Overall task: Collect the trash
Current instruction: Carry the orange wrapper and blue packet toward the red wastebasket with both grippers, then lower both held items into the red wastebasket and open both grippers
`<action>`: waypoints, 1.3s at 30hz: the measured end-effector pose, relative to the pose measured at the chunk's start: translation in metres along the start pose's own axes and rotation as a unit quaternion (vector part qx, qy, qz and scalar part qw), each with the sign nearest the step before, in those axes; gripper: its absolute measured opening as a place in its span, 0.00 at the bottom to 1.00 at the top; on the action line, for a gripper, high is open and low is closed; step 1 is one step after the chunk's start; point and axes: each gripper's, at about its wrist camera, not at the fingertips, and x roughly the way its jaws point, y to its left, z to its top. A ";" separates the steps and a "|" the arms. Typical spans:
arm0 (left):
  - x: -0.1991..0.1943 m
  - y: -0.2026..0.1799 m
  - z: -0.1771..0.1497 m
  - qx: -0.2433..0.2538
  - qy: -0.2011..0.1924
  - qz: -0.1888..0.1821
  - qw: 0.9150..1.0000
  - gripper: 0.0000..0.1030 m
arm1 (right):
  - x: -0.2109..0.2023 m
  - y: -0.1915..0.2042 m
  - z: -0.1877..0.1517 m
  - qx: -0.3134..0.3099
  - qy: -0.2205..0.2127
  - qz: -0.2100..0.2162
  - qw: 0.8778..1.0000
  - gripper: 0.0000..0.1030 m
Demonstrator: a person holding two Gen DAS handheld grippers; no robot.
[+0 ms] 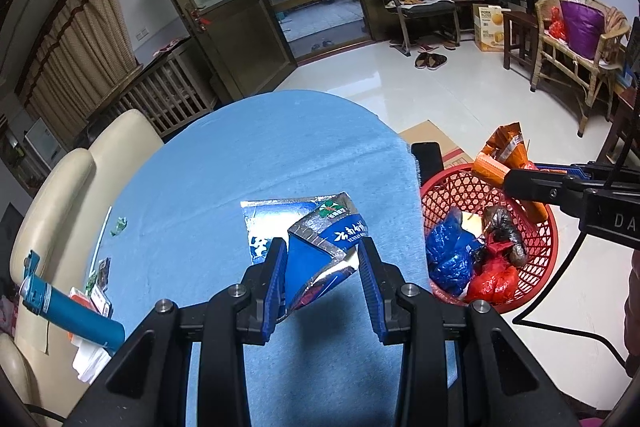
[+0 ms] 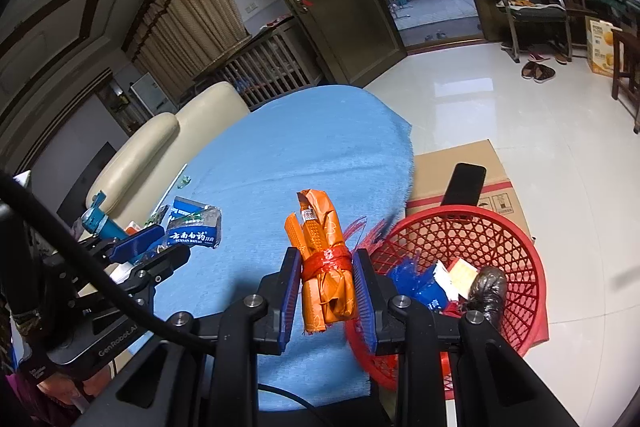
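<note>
Left wrist view: left gripper (image 1: 323, 255) pinching blue-silver wrapper (image 1: 320, 251) above blue tablecloth (image 1: 240, 155); red basket (image 1: 536, 267) just right of table edge (bags already inside).

Right wrist view: right gripper (image 2: 326, 273) clamped on orange packet (image 2: 326, 267), beside basket rim.

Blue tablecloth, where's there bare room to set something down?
The blue tablecloth is bare across its far half, beyond the flattened blue carton. Crowded: the near left edge by the blue tube and wrappers, and the red basket, which holds trash.
</note>
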 end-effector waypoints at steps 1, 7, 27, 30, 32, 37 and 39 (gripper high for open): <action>0.001 -0.001 0.001 0.002 0.001 -0.002 1.000 0.37 | 0.000 -0.003 0.000 0.004 0.000 -0.002 1.000 0.28; 0.008 -0.014 0.008 0.016 0.005 -0.010 1.000 0.37 | 0.003 -0.019 0.000 0.020 0.002 -0.008 1.000 0.29; 0.028 -0.047 0.017 0.050 0.023 -0.035 0.998 0.37 | 0.004 -0.061 -0.003 0.066 0.001 -0.026 0.998 0.29; 0.028 -0.049 0.016 0.055 0.024 -0.036 0.998 0.37 | 0.003 -0.064 -0.002 0.071 0.000 -0.027 0.997 0.29; 0.028 -0.050 0.016 0.056 0.024 -0.037 0.997 0.37 | 0.002 -0.065 -0.002 0.072 -0.002 -0.029 0.997 0.29; 0.028 -0.052 0.017 0.060 0.025 -0.039 0.997 0.37 | 0.001 -0.069 -0.001 0.075 -0.004 -0.031 0.997 0.29; 0.028 -0.053 0.016 0.062 0.026 -0.041 0.997 0.37 | 0.001 -0.070 -0.001 0.077 -0.004 -0.031 0.997 0.29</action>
